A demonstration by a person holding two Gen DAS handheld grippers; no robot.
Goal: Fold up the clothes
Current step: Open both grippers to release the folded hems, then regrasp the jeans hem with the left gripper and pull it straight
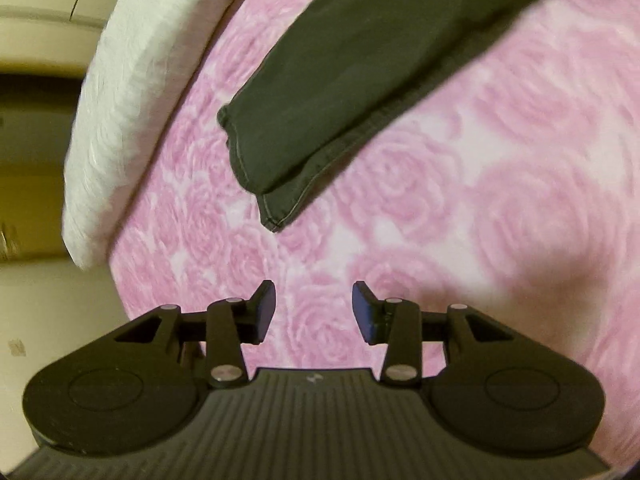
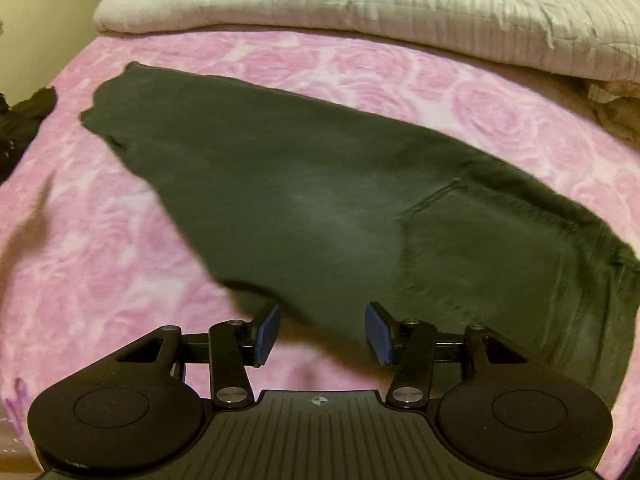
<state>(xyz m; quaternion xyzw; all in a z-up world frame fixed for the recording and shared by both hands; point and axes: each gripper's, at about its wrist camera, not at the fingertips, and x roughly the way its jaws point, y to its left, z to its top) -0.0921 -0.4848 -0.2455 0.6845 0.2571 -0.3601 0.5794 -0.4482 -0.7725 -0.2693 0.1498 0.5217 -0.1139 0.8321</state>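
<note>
Nearest the left wrist camera, the left tool [image 1: 314, 312] was seen released, nothing between its blue pads [image 1: 266, 312], above the pink rose-patterned bed [image 1: 460, 208]. Beyond it, well apart, the hem end of the dark trousers [image 1: 320, 120] was laid flat on the bed, two layers showing at the stitched edge. A white blanket [image 1: 120, 120] was stacked along the bed's far edge.

Seen from the right wrist, the right tool [image 2: 322, 334] was likewise released and empty, held just above the near edge of the trousers [image 2: 300, 200], which were spread across the bed [image 2: 100, 240] with a back pocket [image 2: 480, 248] facing up. A folded blanket [image 2: 360, 8] was laid behind, and a dark heap [image 2: 24, 120] at the left edge. No containers were seen.
</note>
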